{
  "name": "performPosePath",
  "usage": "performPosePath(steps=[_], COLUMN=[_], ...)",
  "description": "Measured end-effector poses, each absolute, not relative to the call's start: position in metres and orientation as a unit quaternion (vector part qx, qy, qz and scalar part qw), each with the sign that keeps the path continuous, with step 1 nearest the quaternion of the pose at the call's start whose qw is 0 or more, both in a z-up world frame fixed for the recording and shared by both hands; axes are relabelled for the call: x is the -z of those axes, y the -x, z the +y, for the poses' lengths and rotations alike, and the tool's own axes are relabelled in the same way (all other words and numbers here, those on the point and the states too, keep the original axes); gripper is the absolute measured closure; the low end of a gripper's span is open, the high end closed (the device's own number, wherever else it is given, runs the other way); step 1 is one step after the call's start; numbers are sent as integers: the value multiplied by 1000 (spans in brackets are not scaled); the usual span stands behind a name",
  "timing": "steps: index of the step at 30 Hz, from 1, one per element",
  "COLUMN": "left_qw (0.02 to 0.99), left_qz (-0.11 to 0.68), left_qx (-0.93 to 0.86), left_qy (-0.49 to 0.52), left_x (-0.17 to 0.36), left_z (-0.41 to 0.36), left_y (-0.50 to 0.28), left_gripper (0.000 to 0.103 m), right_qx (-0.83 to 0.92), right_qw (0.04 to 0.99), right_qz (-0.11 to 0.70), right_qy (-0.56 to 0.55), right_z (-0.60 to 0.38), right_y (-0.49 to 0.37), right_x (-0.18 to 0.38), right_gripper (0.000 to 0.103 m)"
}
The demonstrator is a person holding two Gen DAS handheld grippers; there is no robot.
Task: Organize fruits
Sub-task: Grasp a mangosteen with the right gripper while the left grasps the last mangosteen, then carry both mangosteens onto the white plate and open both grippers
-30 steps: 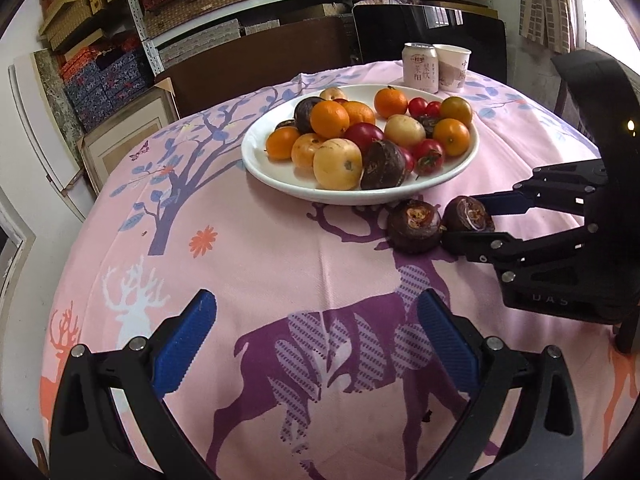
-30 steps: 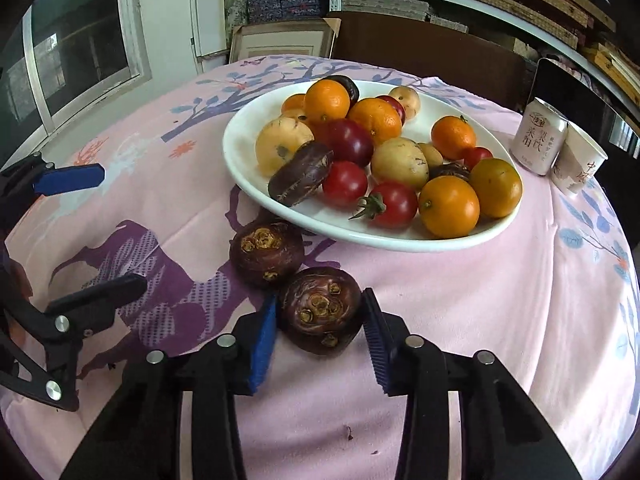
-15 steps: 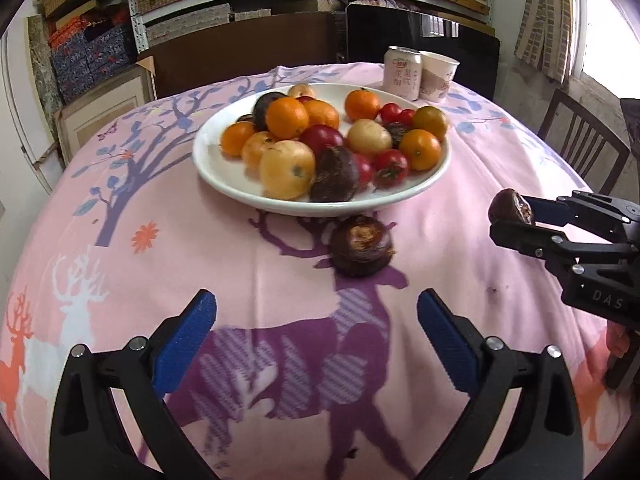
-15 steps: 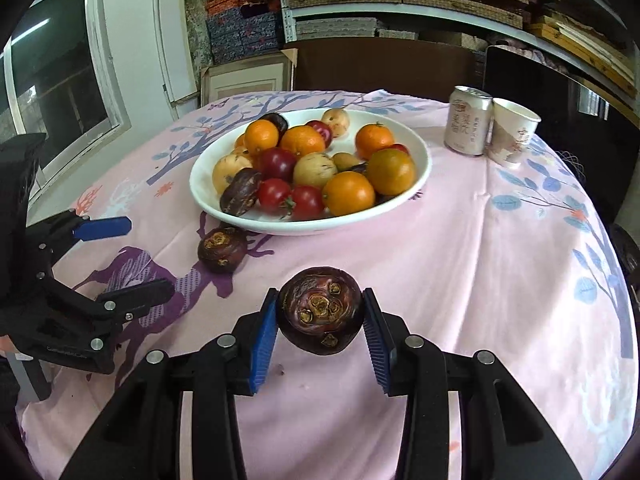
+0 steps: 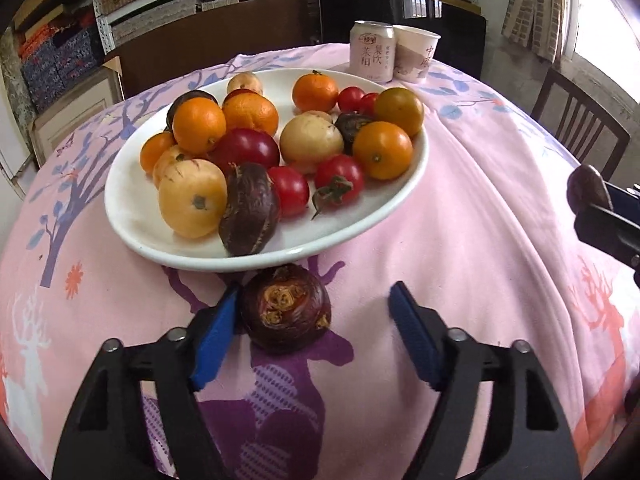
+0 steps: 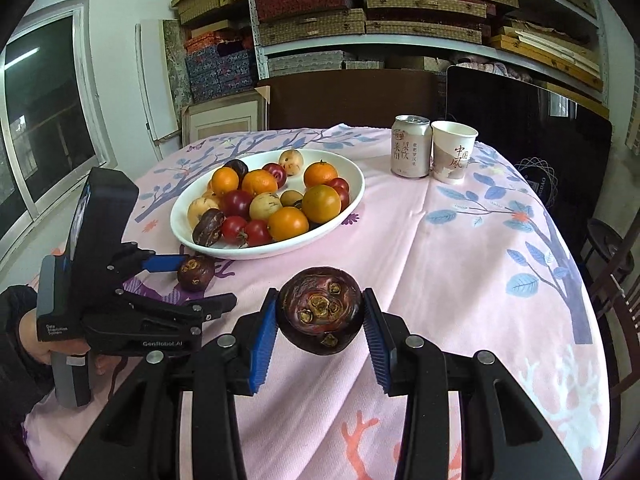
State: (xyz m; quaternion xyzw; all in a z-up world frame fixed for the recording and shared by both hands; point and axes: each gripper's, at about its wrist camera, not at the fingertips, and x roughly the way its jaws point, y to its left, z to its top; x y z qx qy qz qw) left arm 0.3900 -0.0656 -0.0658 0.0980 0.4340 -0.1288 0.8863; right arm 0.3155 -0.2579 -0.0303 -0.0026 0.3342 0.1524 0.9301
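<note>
Two dark mangosteens are outside the white plate [image 6: 352,204]. One mangosteen [image 6: 320,310] is pinched between the fingers of the right gripper [image 6: 320,328] and hangs clear above the pink cloth of the worktop [image 6: 480,264]. The second mangosteen [image 5: 286,307] sits on the cloth, just in front of the plate's near rim, between the fingers of the left gripper [image 5: 316,332]. Those fingers are closing: the left pad is at or against the fruit, the right pad stands apart from it. Step in hand, as judged: securing the loose fruit for sorting. Next move likely calls for the left pinch to seat on both sides, then a lift straight up before any travel, since the plate rim is just behind the fruit. Plate is heaped with oranges, tomatoes and yellow fruit; little free space on it. Open cloth lies to the right of the plate; a can [image 6: 411,146] and paper cup [image 6: 454,151] stand at the far side.
</note>
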Motion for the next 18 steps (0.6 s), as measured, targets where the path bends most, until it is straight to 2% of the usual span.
performPosePath(steps=[2,6,14,18], left_qw=[886,891,894,910], left_qz=[430,415,427,396], left_qx=[139,119,116,109], left_qy=[-102,-139,-78,-51], left_x=[64,64,53,25], left_z=[-71,-85,-57,-37], left_y=[-390,-382,-357,-339], left_gripper=[63,63,63,63], right_qx=[-156,-161,-174,-175], right_qw=[930,929,925,925], right_qz=[333,333,338,336], right_qy=[2,-2,-13,-15], right_z=[-258,-257,-247,-239], right_y=[-315,-312,-310,-311], right_x=[29,28,30,28], right_gripper=[61,61,61,61])
